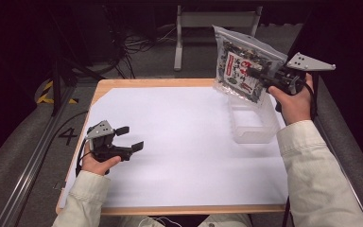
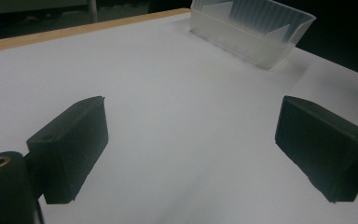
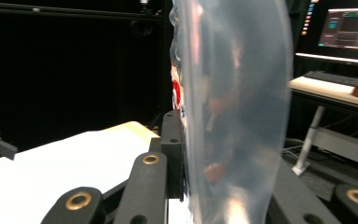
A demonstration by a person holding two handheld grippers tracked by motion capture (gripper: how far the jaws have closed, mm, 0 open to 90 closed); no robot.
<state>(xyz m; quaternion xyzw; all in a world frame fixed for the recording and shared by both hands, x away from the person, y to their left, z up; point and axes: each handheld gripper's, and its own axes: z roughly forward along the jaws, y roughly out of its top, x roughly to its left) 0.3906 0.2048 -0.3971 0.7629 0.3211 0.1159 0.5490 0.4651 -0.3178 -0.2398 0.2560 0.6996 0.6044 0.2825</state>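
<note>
A clear plastic snack bag (image 1: 244, 64) with a black, white and red label hangs in the air over the far right of the table. My right gripper (image 1: 260, 77) is shut on it and holds it above the clear plastic bin (image 1: 253, 124). In the right gripper view the bag (image 3: 235, 107) stands edge-on between the black jaws. My left gripper (image 1: 130, 138) hovers low over the white sheet (image 1: 179, 142) at the near left. Its jaws stand wide apart with nothing between them, and its fingers (image 2: 70, 149) frame bare white sheet.
The bin (image 2: 256, 32) lies ahead and to the right in the left gripper view. The wooden table edge (image 1: 170, 209) runs along the front. A metal table frame and cables stand on the floor behind the table. A monitor (image 3: 349, 30) glows at the far right.
</note>
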